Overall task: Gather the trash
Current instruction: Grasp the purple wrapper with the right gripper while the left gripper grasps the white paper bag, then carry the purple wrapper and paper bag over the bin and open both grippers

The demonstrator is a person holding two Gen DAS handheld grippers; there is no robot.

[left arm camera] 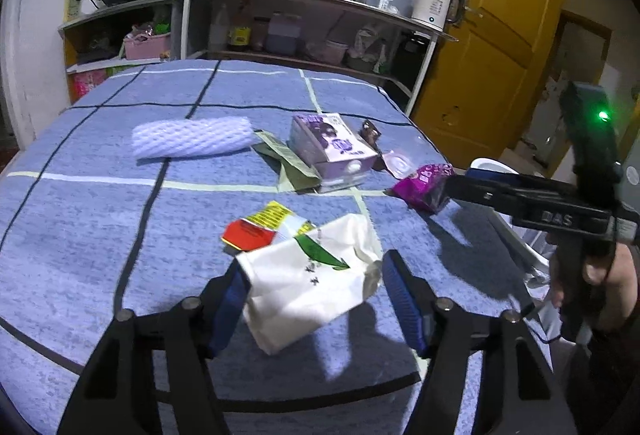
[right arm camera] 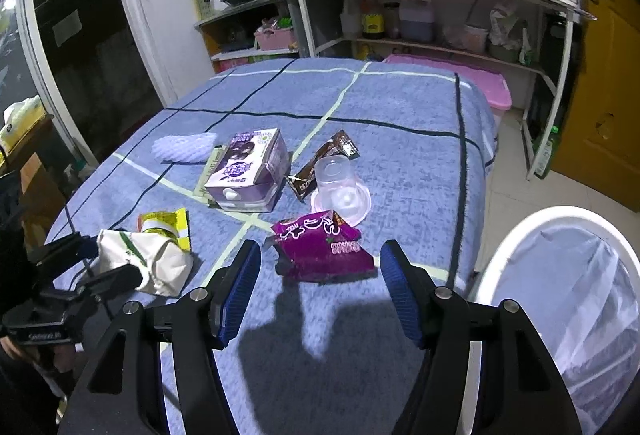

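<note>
Purple snack wrapper [right arm camera: 324,249] lies crumpled on the counter [right arm camera: 400,107], just ahead of your right gripper [right arm camera: 320,287], near the edge by the bin [right arm camera: 560,275]. It looks light, thin and slick, so pinch a raised fold rather than the flat face. White paper bag [left arm camera: 308,275] sits between the pads of your left gripper [left arm camera: 316,299]; soft, crushable, take the bunched middle. Both grippers stand wide, gripping nothing. The box [right arm camera: 250,169] is stiffer, and the clear cup [right arm camera: 340,191] could crack.

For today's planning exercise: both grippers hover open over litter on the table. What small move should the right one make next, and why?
Probably ease the right gripper forward and down around the purple snack bag: it lies just ahead of the open gripper, with the lined bin close by.
</note>
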